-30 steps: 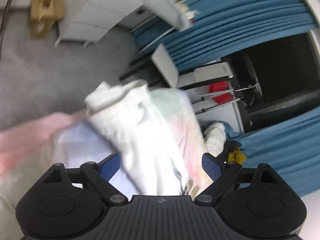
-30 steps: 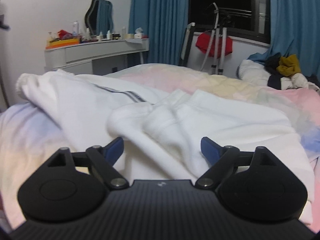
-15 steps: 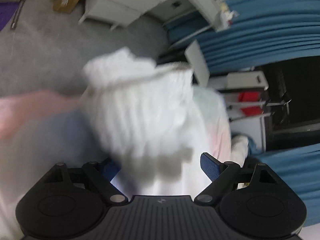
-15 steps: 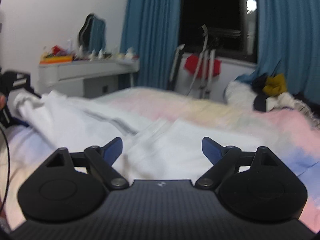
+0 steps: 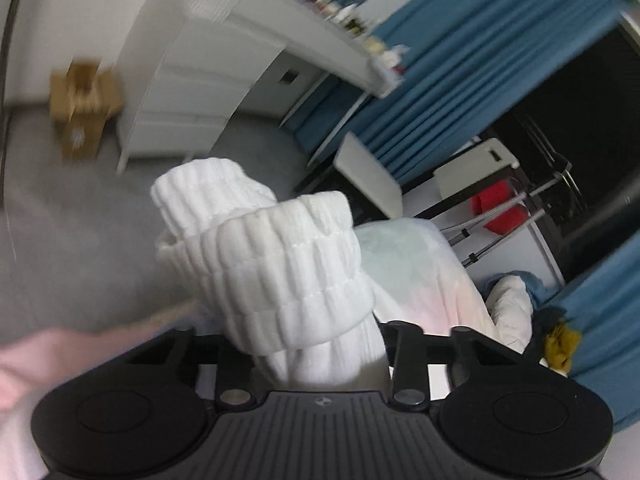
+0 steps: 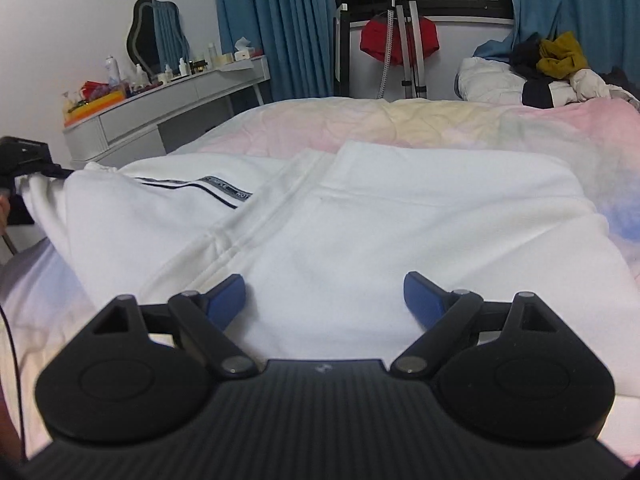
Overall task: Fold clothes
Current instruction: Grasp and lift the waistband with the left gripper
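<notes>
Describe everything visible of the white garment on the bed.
The white garment lies spread on the pastel bedspread, soft knit-like fabric with a dark striped band near its left side. The left gripper is shut on its ribbed cuff, lifted off the bed. The right gripper is open just above it.
</notes>
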A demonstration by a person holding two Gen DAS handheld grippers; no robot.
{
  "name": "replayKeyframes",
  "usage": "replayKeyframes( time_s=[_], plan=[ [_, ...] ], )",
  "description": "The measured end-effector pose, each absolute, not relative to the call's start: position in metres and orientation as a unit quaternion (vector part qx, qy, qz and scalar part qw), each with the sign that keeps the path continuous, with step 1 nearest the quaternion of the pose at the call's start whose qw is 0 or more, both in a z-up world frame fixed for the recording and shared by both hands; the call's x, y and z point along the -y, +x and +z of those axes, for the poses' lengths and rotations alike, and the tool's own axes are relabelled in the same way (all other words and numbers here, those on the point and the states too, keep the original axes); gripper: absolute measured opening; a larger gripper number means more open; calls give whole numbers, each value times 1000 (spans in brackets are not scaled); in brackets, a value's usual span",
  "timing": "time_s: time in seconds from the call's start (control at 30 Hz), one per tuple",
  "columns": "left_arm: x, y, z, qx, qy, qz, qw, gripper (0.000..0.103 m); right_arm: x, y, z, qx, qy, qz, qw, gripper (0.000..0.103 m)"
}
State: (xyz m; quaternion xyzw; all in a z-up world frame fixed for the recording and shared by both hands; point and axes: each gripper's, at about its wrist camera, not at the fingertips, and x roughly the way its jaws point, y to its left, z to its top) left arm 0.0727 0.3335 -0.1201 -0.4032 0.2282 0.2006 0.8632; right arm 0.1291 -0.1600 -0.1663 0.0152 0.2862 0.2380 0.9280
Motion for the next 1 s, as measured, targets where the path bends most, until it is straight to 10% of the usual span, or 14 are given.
replayKeyframes(
  time_s=[0.53, 1.0],
  plan=[
    [16, 122, 59, -81, -60, 23, 995, 25, 257, 104, -101, -228, 111, 65, 965, 88],
    [245, 135, -112, -190, 148, -108, 964, 19, 423, 112, -130, -218, 406, -12, 887, 90]
  ],
)
